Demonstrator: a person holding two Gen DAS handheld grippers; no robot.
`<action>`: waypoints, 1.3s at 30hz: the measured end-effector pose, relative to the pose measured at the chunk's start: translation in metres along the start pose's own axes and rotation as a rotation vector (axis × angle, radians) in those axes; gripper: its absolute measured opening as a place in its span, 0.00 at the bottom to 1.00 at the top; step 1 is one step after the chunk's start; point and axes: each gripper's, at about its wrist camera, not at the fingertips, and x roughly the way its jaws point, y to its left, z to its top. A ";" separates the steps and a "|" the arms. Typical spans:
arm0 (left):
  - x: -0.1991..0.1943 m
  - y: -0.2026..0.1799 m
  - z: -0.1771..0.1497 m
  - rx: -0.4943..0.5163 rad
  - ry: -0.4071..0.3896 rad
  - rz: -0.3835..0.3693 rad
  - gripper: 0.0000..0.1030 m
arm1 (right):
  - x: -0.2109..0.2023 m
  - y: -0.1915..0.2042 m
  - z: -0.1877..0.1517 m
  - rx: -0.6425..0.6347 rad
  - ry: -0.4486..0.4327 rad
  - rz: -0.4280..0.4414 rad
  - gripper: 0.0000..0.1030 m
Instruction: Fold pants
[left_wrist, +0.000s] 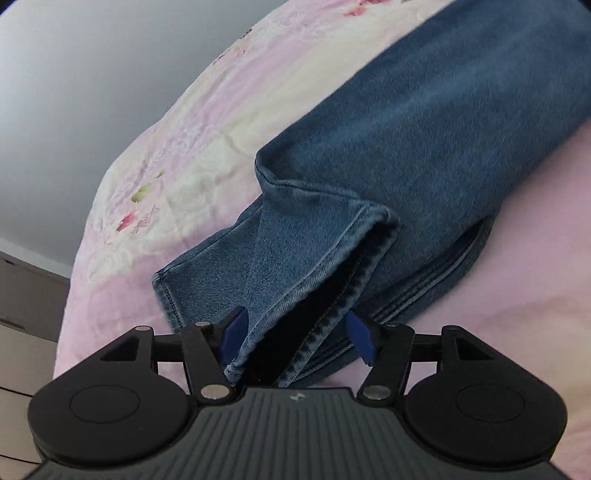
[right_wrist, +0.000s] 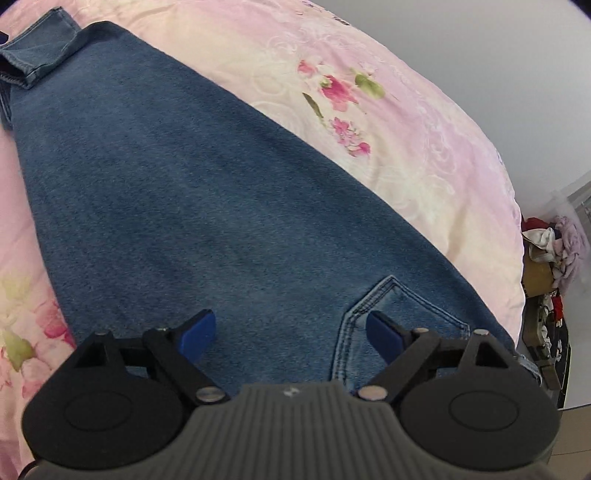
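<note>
Blue denim pants (left_wrist: 424, 140) lie folded lengthwise on a pink floral bedspread (left_wrist: 177, 155). In the left wrist view the leg hems (left_wrist: 317, 280) sit between the blue pads of my left gripper (left_wrist: 295, 338), whose jaws stand open around the cuff without pinching it. In the right wrist view the pants (right_wrist: 184, 192) stretch away from me, with a back pocket (right_wrist: 391, 314) near the waist. My right gripper (right_wrist: 291, 334) is open just above the waist end, holding nothing. The far leg hems (right_wrist: 37, 55) show at the top left.
The bedspread (right_wrist: 388, 129) surrounds the pants on both sides. A pile of clothes (right_wrist: 550, 240) sits beyond the bed's right edge. A wooden dresser (left_wrist: 22, 302) stands off the bed's left edge. A grey wall is behind.
</note>
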 end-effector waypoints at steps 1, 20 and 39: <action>0.007 -0.004 0.000 0.016 0.012 0.027 0.70 | 0.000 0.002 -0.001 0.000 0.006 0.001 0.83; 0.037 0.189 -0.037 -1.031 0.190 -0.201 0.10 | -0.001 -0.001 -0.006 0.023 0.005 -0.028 0.83; -0.013 0.120 -0.039 -0.936 0.073 -0.079 0.59 | -0.053 -0.009 -0.044 0.252 -0.084 -0.021 0.83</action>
